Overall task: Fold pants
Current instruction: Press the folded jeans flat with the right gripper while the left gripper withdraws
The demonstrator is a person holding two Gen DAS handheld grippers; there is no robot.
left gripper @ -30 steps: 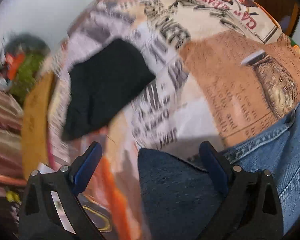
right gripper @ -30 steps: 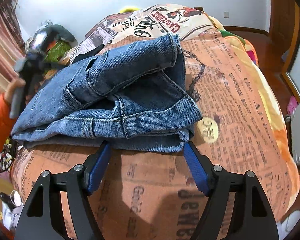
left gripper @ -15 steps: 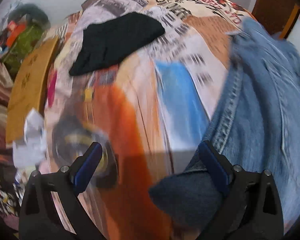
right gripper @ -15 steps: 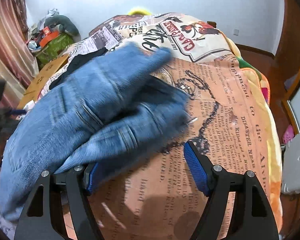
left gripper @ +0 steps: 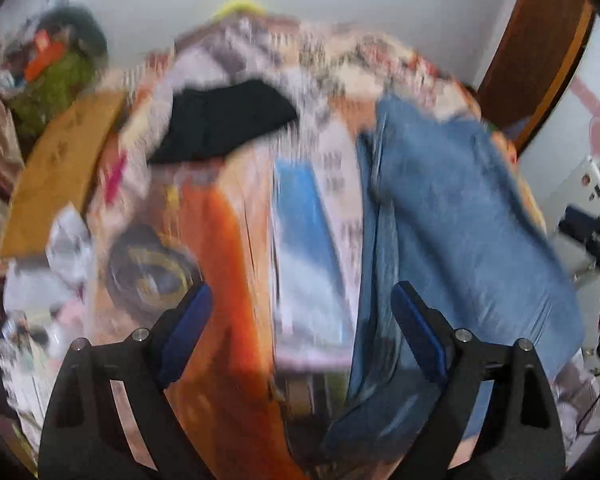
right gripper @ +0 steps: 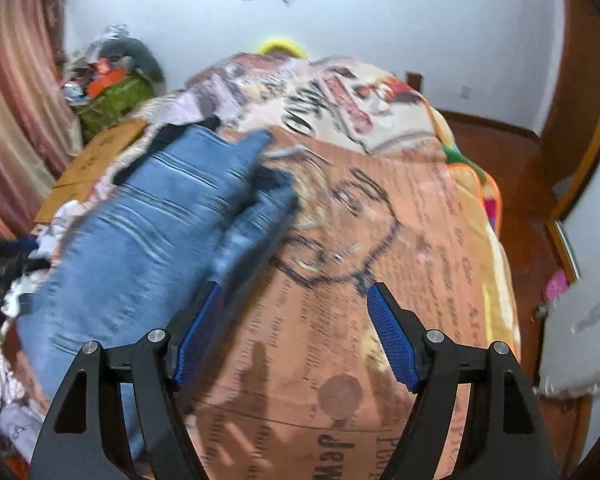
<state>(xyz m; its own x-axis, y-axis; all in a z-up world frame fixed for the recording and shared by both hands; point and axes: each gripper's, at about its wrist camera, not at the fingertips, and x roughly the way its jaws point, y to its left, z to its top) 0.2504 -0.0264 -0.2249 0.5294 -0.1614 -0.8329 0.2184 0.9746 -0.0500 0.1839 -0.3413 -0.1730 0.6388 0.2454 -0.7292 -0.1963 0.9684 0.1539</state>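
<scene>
Bedroom, bed (right gripper: 440,240) under newsprint-pattern blanket. One pair of jeans (right gripper: 148,240) lies bunched along the bed's left edge, loose, likely mid-fold. One black garment (left gripper: 224,120) toward the far left corner. Two tools: left tool (left gripper: 300,320) and right tool (right gripper: 294,320), both gaping wide, gripping nothing.

Pants (right gripper: 148,240) lying on the bed (right gripper: 400,240) toward its left edge, dark garment (left gripper: 224,120) behind them nearer the far-left corner, my right claw (right gripper: 292,332) just beside their near end.
</scene>
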